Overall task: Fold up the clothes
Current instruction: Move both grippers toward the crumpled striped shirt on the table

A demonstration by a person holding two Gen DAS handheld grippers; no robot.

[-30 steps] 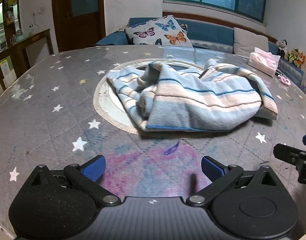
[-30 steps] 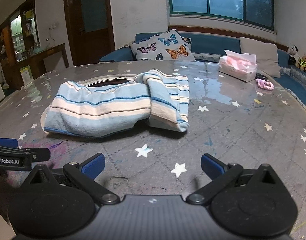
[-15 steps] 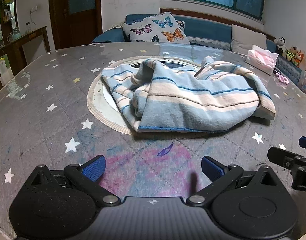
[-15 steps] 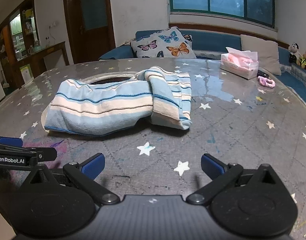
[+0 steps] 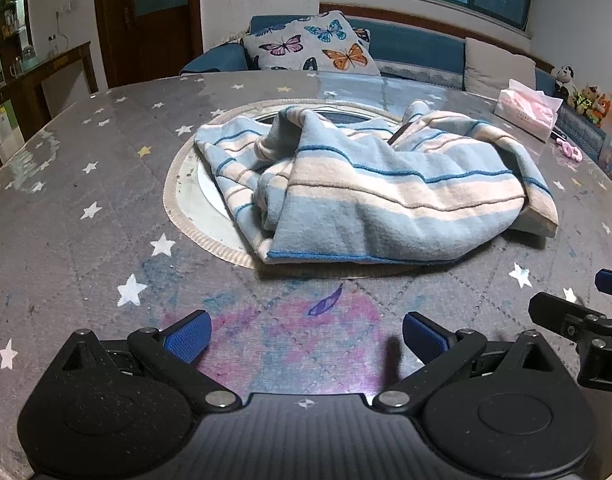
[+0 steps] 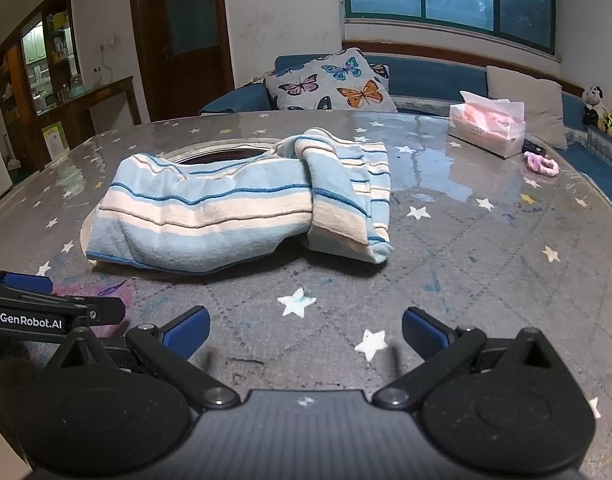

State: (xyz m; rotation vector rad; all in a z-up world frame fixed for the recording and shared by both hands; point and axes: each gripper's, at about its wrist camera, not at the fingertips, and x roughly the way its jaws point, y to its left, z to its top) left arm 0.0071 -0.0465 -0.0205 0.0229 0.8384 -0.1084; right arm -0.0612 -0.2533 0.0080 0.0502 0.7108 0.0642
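One striped garment [image 5: 369,196] is lying mid-frame on the worktop [image 5: 86,184]; I'm holding two grippers, left gripper [image 5: 306,330] and right gripper [image 6: 304,328], fingers apart, gripping nothing.

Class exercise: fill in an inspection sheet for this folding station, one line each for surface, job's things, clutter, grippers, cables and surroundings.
Surface: round table with a grey star-print cover, purple stain near the front edge, round cut-out in the middle.
Job's things: striped garment lying crumpled over the cut-out, not yet folded.
Clutter: tissue pack and pink hair tie at the far right of the table.
Grippers: left gripper and right gripper both open, empty, short of the garment.
Cables: nothing seen.
Surroundings: sofa with butterfly cushion, plush toys, door, window, shelves at left.
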